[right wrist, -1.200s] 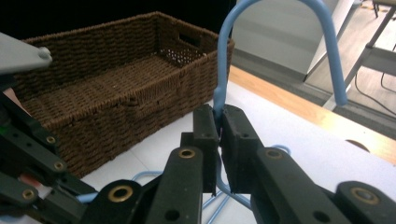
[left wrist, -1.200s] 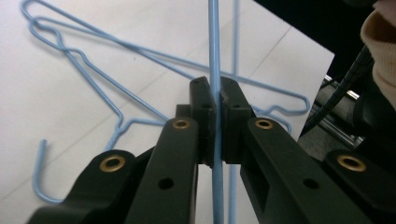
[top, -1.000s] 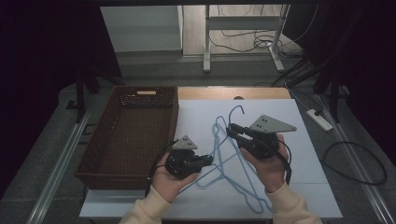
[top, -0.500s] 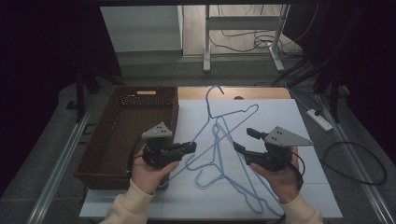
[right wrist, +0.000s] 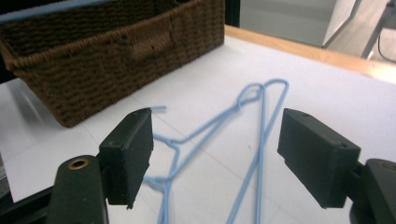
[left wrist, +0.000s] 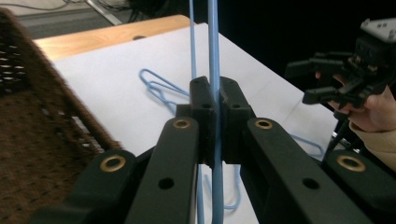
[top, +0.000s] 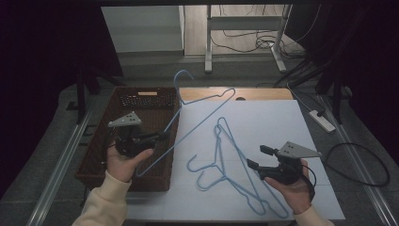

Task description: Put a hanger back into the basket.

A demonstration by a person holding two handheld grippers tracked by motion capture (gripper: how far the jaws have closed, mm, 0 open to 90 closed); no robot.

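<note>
- My left gripper (top: 162, 135) is pinching a blue hanger (top: 200, 120) over the basket (top: 94, 160), hook at 12 o'clock.
- Two more hangers (top: 226, 165) lie on the white sheet (top: 282, 122).
- My right gripper (top: 256, 157), jaws just spread with nothing between, sits at their 3 o'clock.

The high view looks forward and down from above the person's near side, taking in the whole white table (top: 263, 117), the wicker basket (top: 101, 162) at its left and the floor beyond. The left gripper view sits close behind its own jaws and faces right across the table toward the right gripper (left wrist: 327, 79). The right gripper view, low over the table, faces left toward the basket (right wrist: 93, 60); all three share the blue wire hangers (top: 226, 169) lying mid-table.
</note>
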